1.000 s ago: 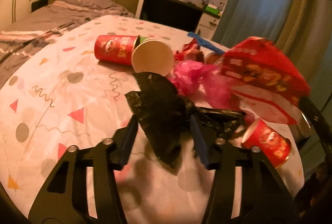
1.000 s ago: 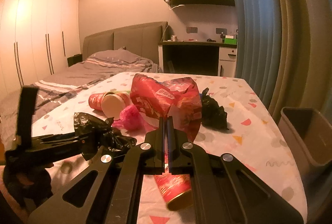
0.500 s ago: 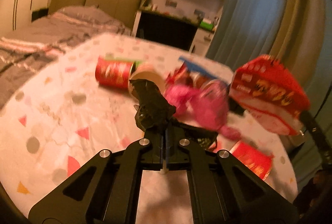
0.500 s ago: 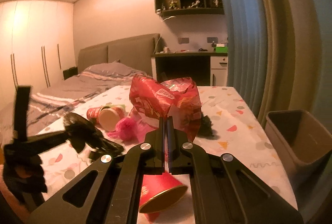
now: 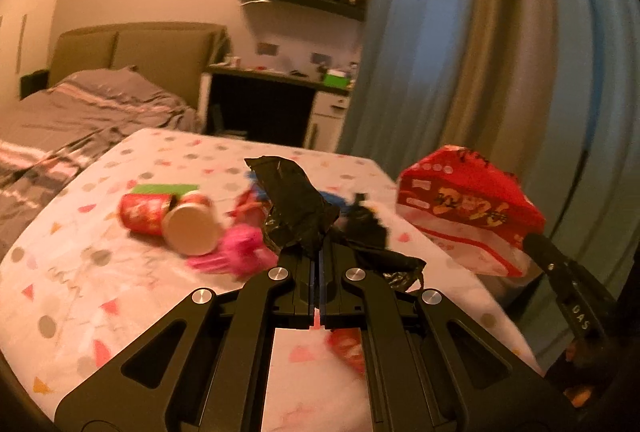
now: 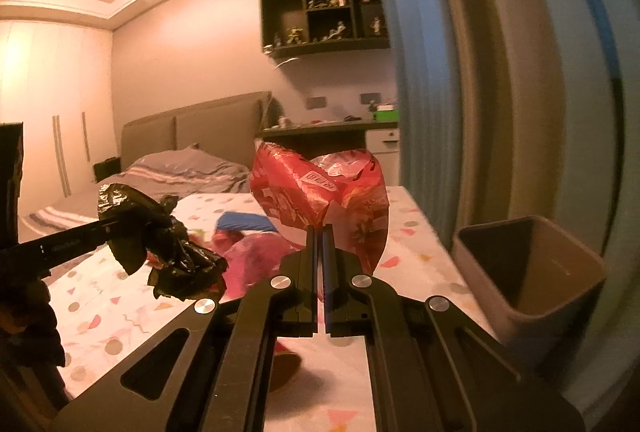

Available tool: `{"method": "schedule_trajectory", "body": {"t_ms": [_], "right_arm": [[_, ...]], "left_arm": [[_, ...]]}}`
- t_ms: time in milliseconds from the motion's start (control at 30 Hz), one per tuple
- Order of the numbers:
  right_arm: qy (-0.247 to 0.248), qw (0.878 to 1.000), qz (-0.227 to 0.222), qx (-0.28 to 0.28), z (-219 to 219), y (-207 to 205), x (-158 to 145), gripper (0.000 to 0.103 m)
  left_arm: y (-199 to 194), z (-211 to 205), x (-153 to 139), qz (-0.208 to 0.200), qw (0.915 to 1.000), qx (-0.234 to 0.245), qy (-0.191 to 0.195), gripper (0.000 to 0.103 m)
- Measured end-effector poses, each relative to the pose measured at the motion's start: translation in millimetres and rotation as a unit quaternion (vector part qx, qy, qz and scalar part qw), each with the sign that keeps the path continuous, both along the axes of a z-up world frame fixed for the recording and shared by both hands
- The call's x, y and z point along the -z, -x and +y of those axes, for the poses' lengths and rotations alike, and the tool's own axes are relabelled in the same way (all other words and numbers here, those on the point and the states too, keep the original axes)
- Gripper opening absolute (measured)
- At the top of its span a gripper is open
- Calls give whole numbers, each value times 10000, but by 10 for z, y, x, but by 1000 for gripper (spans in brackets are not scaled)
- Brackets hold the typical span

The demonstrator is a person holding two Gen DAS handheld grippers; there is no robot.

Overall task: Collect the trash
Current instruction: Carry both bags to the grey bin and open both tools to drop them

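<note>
Holding trash in both hands, we have two pieces lifted clear of the surface (image 5: 80, 272). Our left tool (image 5: 319, 264) is clamped fully closed on a crumpled black plastic bag (image 5: 294, 208), pinched by a fold so the loose bulk stands above the tips. Our right tool (image 6: 320, 232) is likewise closed tight, gripping the lower edge of a red snack bag (image 6: 320, 192) so that it rises above the jaws and stays off the litter beneath.

We take the grey bin (image 6: 532, 268) as our landmark. It stands open-mouthed just beyond the surface's right edge, right of the red snack bag and well right of the black plastic bag; that seems to be why both pieces are carried up at once, ready for one trip over its rim.

Farther from the bin, more litter lies on the patterned cloth: two red cans (image 5: 172, 216) on their sides, a pink wrapper (image 5: 236, 252) beside them, and a blue scrap (image 6: 244, 222). Beyond the surface, farthest from the bin, is the bed (image 5: 60, 120).
</note>
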State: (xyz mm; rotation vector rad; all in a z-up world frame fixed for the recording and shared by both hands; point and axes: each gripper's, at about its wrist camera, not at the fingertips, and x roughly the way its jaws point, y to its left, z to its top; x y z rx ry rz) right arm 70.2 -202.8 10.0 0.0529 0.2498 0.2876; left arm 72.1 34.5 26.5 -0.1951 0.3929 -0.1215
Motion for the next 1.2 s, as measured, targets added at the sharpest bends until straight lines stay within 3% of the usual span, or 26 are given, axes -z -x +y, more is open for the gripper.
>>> {"method": "schedule_trajectory", "body": {"t_ms": [333, 700, 1200], "right_arm": [[-22, 9968, -190, 778, -547, 54, -20, 3], [21, 9820, -355, 1853, -1295, -62, -30, 3], [-114, 9726, -114, 2319, -1779, -464, 156, 3]], "left_arm": [[-207, -912, -121, -258, 9959, 857, -124, 0], [-800, -1917, -74, -133, 9858, 1671, 20, 0], [-1475, -2814, 223, 117, 9741, 2259, -43, 0]]}}
